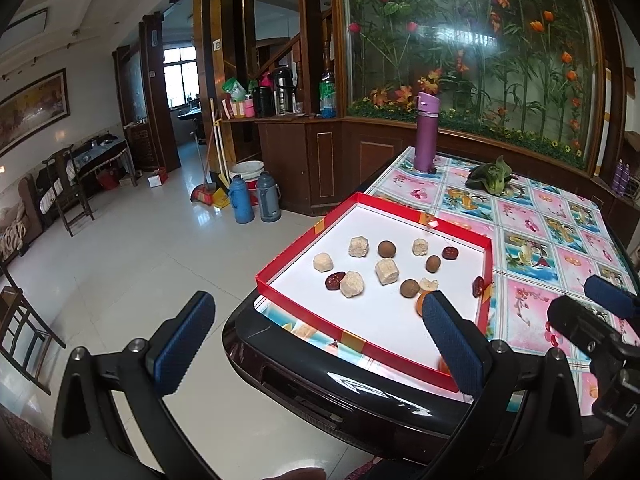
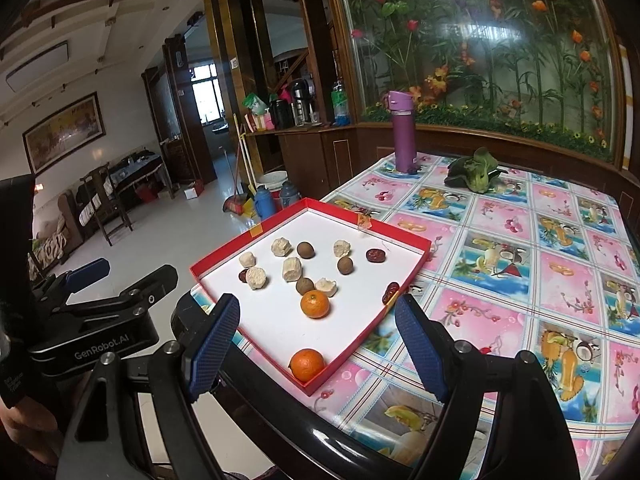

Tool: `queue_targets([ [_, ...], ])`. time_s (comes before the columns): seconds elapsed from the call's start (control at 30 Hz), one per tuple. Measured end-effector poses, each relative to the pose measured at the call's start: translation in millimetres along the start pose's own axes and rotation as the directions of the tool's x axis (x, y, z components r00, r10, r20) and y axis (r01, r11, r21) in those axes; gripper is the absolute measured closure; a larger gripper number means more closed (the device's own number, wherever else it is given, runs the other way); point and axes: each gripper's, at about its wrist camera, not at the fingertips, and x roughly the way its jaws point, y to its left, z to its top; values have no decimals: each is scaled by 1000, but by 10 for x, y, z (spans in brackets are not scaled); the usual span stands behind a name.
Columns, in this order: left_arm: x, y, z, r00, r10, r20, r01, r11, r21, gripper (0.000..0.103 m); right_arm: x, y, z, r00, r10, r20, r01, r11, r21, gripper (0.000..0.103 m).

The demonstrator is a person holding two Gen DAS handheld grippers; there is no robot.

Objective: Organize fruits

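Hovering short of the near edge of the tabletop, both grippers face a red tray that sits at the near left corner. The left gripper has its fingers wide apart with nothing between them, and the right gripper is likewise wide and empty.

Inside the tray lie the fruits, scattered and unsorted: two oranges, one at the near corner and one a little farther in; three brown longans; several pale chunks; and dark red dates, one of them leaning against the right wall. A purple bottle and a green vegetable stand well apart at the far side.

By the look of it, sorting has not begun; this is the approach. The next move likely calls for choosing one fruit, probably a near orange, lowering wide fingers around it and closing gently, since round fruit may roll. The date at the wall would need care, with little room for a finger beside it.
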Motion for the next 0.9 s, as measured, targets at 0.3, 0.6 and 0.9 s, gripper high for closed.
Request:
queue_targets([
  [0.3,178,76,31,1000,-11,-29,10,1000,-16,0,182,10,72,1000,-5,-25,5,1000,-10,23],
  [0.6,391,82,138,999,-5,-54,3,1000,-26,0,347,-80,151,999,7,-48,-6,1000,15,23],
  [0.9,539,16,141,997,-8,-76,8,1000,-5,0,454,-189,78,996,30,-80,-25,997,73,23],
])
